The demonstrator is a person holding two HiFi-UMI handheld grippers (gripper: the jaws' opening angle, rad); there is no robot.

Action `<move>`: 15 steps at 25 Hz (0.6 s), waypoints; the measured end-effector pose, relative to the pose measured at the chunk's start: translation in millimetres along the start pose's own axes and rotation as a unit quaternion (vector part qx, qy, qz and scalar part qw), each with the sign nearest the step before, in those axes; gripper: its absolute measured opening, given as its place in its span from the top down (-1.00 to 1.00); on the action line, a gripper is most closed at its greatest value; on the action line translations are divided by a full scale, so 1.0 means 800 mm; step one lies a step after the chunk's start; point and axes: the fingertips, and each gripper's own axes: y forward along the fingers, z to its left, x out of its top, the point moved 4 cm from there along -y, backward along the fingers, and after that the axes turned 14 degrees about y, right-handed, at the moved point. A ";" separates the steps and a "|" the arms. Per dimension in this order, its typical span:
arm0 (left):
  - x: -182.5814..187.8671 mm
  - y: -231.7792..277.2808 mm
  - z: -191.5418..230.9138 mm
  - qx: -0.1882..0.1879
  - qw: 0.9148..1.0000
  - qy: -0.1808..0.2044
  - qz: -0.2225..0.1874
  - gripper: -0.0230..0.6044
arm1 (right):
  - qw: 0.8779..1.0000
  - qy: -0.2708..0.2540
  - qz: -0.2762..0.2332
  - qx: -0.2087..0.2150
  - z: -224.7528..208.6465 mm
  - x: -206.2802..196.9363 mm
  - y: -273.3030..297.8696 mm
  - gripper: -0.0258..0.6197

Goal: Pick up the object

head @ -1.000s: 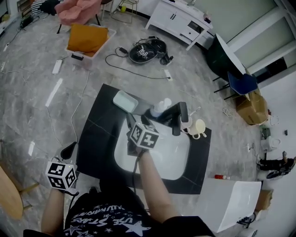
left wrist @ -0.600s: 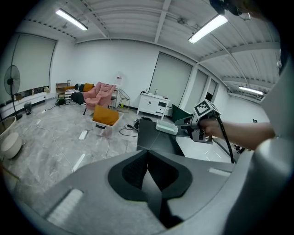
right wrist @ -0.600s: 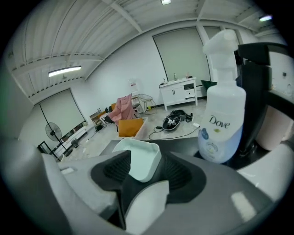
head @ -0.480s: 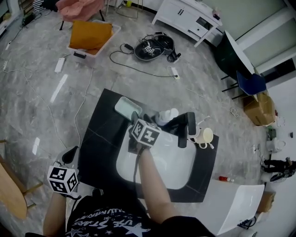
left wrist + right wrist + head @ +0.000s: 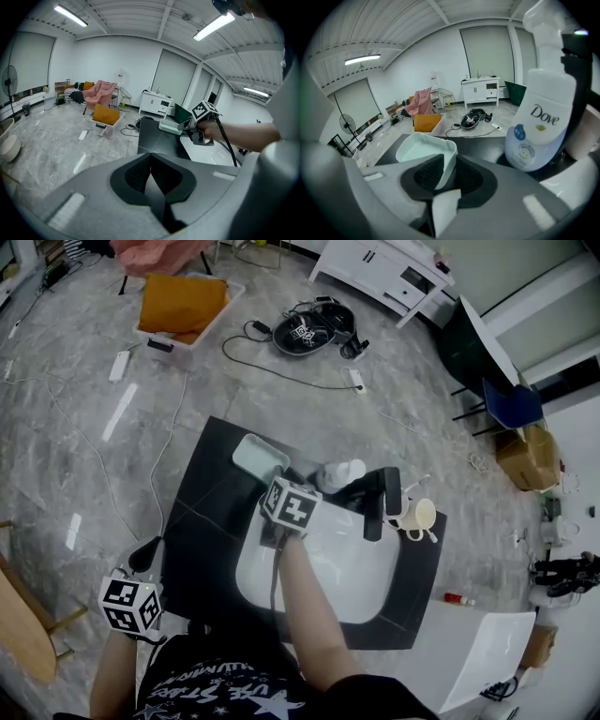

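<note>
Black countertop (image 5: 202, 521) carrying a white sink basin (image 5: 356, 568), which serves as the reference point here. A Dove bottle (image 5: 539, 126) stands on the counter at the basin's far rim. The task's object, a pale green tray (image 5: 424, 152), rests on the counter just beyond the basin's far-left corner.

The right gripper (image 5: 449, 169) reaches over the basin's far edge. Its jaws straddle the tray's near corner wall, one pad inside and one outside, and press on it. The left gripper (image 5: 151, 171) hangs well off the basin's left, beyond the counter edge, with its jaws together on nothing.

Judgement on the step in hand: the grip is on a thin wall at one corner, so the tray will likely tip about the pads. Seat the wall deep between the pads, clamp firmly, and lift straight up and slowly, away from the bottle.

Against the earlier frames, the right jaws have just been closing, from wide apart onto the wall. The gripper has come down and forward to the tray. The tray lies where it lay, not yet lifted.
</note>
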 end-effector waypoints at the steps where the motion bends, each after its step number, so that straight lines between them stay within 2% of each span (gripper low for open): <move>1: -0.001 -0.001 0.001 0.001 1.000 -0.001 0.000 0.90 | 1.000 -0.002 0.000 -0.005 0.000 -0.001 0.001 0.66; 5: -0.005 -0.008 0.003 0.004 1.000 -0.001 0.001 0.90 | 1.000 -0.012 -0.007 -0.026 -0.003 0.002 0.001 0.86; 15: -0.007 -0.032 0.005 0.006 1.000 -0.001 -0.016 0.90 | 0.999 -0.007 -0.028 -0.027 0.002 0.011 -0.032 0.89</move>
